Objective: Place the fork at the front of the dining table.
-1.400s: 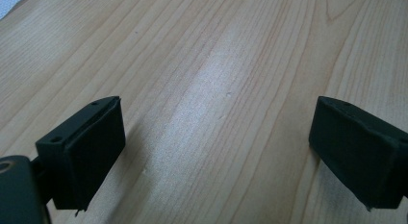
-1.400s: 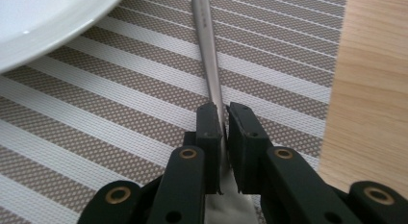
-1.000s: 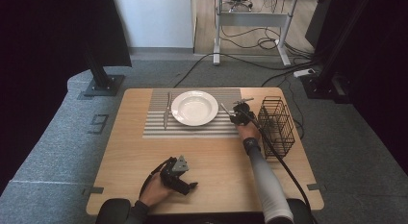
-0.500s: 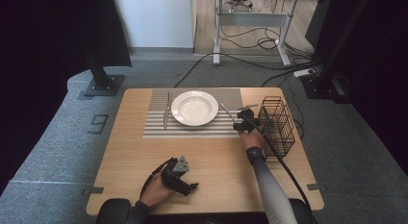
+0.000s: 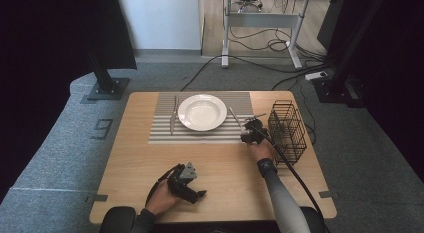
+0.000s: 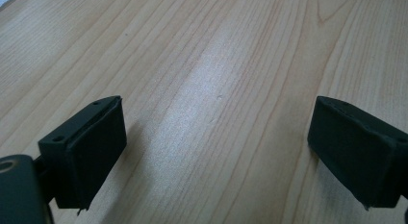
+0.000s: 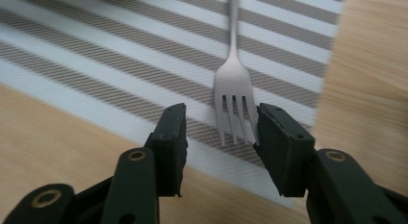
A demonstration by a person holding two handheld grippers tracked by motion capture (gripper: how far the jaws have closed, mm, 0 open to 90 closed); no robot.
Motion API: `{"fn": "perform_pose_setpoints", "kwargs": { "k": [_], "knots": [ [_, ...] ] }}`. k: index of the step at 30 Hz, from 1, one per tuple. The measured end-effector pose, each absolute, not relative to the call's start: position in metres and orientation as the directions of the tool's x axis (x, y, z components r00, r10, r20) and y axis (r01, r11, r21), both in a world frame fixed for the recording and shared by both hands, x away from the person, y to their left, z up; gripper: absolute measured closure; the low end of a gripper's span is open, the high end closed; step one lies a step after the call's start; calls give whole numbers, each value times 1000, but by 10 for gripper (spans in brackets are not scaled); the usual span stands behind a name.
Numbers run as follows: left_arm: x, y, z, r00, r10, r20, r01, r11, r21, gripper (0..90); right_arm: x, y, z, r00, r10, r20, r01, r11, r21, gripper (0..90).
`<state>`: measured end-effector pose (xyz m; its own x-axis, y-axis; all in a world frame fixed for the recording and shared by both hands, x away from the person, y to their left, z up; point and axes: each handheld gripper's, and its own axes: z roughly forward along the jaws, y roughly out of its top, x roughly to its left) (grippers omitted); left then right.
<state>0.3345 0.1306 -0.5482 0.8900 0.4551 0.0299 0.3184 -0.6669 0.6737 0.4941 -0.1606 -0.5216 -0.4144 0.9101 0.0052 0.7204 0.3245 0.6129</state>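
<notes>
While the left gripper (image 5: 187,180) rested near the front edge of the surface (image 5: 225,168) with its fingers (image 6: 84,149) spread wide over bare wood, the right gripper (image 7: 219,137) hung low over the fork (image 7: 233,104), which lay on the striped placemat (image 7: 120,56) toward the right edge, beside the wire basket (image 5: 287,128). Its fingers, narrowed further just then, flanked the tines, one seemingly touching them, not yet clamped. The fork looked light, stiff and slippery, lying flat; the neck or handle seemed a surer hold than the tines.
</notes>
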Motion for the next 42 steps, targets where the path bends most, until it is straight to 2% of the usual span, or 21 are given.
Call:
{"fn": "perform_pose_setpoints", "kwargs": {
  "k": [4,7,10,15,25,36,42],
  "knots": [
    [335,131,-548,890,455,28,320,-667,673,61,488,-147,-522,-505,862,37,683,373,628,529],
    [334,131,-548,890,456,30,319,-667,674,60,483,-143,-518,-534,845,21,657,399,640,507],
    [335,131,-548,890,456,27,320,-666,674,61,480,-146,-512,-533,846,-16,643,418,641,513],
    [335,130,-548,888,459,23,324,-662,675,62,474,-152,-503,-547,837,-21,634,430,643,598],
    [335,130,-548,888,459,22,326,-662,675,61,478,-148,-515,-570,821,-23,631,455,629,714],
    [335,130,-549,888,460,20,328,-662,674,61,484,-137,-520,-590,807,16,620,441,649,730],
    [335,130,-549,888,459,21,327,-662,675,61,489,-133,-519,-584,812,2,616,441,653,729]
  ]
}}
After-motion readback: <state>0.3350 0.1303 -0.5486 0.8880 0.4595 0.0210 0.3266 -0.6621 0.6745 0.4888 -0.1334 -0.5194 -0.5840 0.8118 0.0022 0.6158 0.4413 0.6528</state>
